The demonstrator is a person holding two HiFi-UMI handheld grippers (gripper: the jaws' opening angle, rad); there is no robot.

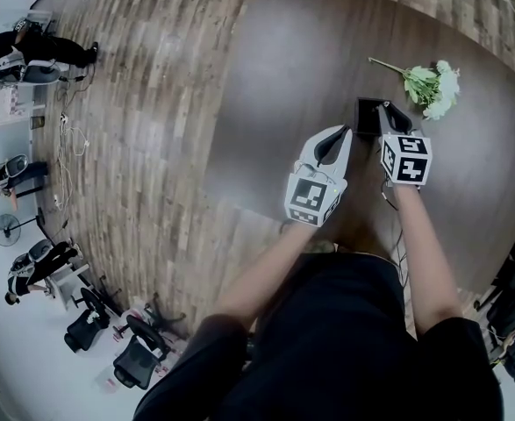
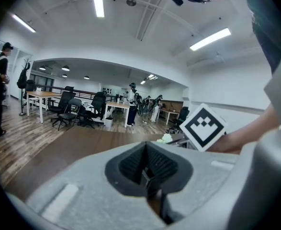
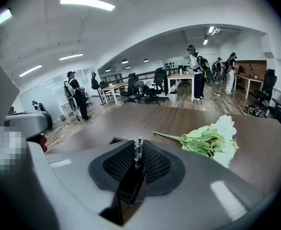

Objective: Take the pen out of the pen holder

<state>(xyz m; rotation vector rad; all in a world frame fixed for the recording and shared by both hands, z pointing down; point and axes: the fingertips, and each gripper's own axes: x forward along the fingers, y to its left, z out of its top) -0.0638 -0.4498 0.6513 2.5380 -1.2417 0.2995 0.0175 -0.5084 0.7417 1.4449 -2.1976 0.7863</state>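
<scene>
My right gripper (image 3: 137, 163) pinches the pen (image 3: 138, 150). Only its clear tip shows. The pen holder (image 1: 368, 117) is right by it, mostly hidden behind my jaws. My left gripper (image 2: 146, 166) is pressed together w/ nothing in it. Flowers (image 3: 211, 141) lie near.

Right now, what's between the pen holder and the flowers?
Bare brown tabletop, in the right gripper view, between black pen holder and pale green flower bunch.

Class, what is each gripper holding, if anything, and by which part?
The right gripper is shut on the pen just below its clear end, which pokes past the jaws. The left gripper is shut on nothing.
</scene>
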